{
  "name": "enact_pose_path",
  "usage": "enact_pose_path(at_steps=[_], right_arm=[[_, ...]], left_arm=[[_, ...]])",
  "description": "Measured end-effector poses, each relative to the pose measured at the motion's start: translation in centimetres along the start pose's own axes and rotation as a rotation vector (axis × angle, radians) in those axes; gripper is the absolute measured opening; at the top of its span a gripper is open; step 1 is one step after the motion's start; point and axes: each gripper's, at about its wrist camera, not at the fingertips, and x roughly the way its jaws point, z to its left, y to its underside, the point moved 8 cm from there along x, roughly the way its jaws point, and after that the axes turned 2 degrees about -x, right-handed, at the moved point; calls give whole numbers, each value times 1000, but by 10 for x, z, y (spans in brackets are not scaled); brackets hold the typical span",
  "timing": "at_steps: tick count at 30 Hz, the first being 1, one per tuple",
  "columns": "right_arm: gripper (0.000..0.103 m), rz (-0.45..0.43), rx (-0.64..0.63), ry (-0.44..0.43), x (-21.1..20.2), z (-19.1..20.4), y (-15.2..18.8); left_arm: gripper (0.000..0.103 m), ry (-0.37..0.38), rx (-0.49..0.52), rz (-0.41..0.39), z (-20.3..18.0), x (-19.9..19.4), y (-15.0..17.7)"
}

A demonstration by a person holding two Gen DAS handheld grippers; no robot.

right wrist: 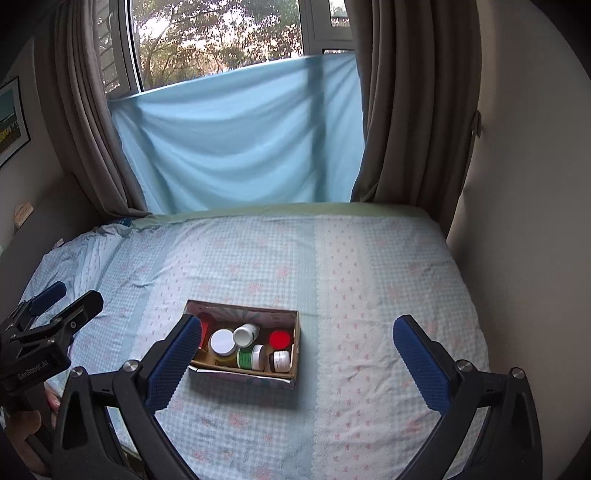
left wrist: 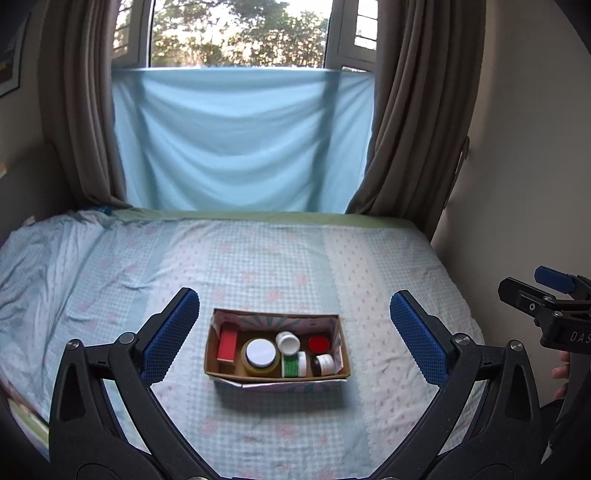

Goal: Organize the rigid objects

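Brown curtains (left wrist: 74, 110) flank a blue cloth (left wrist: 240, 136) behind the bed (left wrist: 277, 258).

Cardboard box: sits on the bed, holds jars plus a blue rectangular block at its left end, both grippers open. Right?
Not quite: the rectangular block at the left end of the cardboard box is red, not blue, as the left wrist view shows. The rest holds: box on the bed, jars inside, left gripper and right gripper open.

Bed (left wrist: 258, 258): fills the foreground, checked pale-blue sheet with pink floral print, rumpled at its left edge. Window (left wrist: 236, 33): behind the bed's far edge, daylight and trees outside. Light-blue cloth (left wrist: 240, 140): hung across the lower pane. Brown curtains (left wrist: 417, 110): drawn back at both sides. Walls (left wrist: 535, 147): plain cream; framed picture (right wrist: 11, 118) on the left.
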Motion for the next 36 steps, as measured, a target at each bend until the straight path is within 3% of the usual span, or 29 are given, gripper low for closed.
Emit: enact_pose_path(at_steps=[5, 13, 36], right_arm=[[103, -79, -12, 46, -30, -11, -4], [103, -129, -17, 73, -40, -16, -6], [103, -131, -14, 65, -38, -15, -7]], left_arm=[[103, -2, 30, -67, -14, -19, -2], [103, -2, 38, -108, -22, -31, -2], [103, -30, 35, -114, -16, -32, -5]])
